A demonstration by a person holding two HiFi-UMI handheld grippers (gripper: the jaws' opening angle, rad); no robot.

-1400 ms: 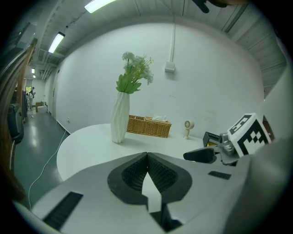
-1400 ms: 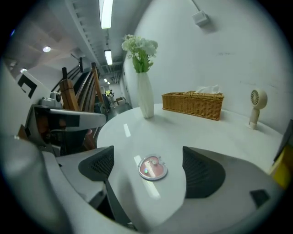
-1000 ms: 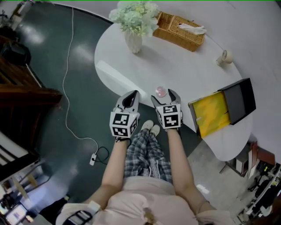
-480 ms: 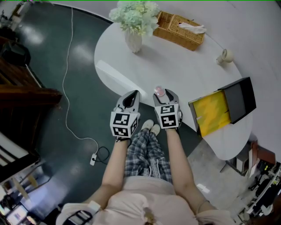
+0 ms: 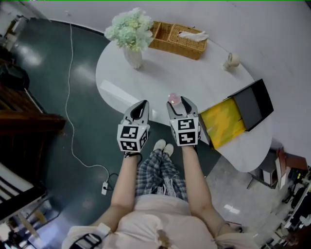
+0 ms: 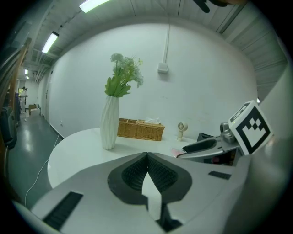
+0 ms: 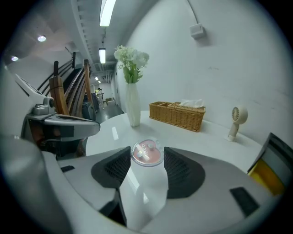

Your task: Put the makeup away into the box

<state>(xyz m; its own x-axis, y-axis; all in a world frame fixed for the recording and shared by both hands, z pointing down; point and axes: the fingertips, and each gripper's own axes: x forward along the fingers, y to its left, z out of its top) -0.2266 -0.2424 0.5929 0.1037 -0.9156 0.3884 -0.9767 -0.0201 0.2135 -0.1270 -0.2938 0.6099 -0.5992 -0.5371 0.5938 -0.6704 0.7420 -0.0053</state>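
Small round pink clear-lidded makeup compact point(image 7: 147, 153): seemingly light, rigid, slick; right gripper point(image 5: 178, 103) clamps its rim, left gripper point(image 6: 147, 157) closed, empty.

You are standing in a homely corner staged inside a bigger industrial hall. A white table point(image 5: 160, 73) with a vase of flowers point(image 5: 132, 57) and a wicker basket point(image 5: 177, 41) sits on a glossy dark floor point(image 5: 58, 97). A loose cable point(image 5: 73, 121) crosses that floor. Strip lights point(image 7: 107, 11) hang overhead, and a long corridor point(image 6: 27, 119) runs beyond.
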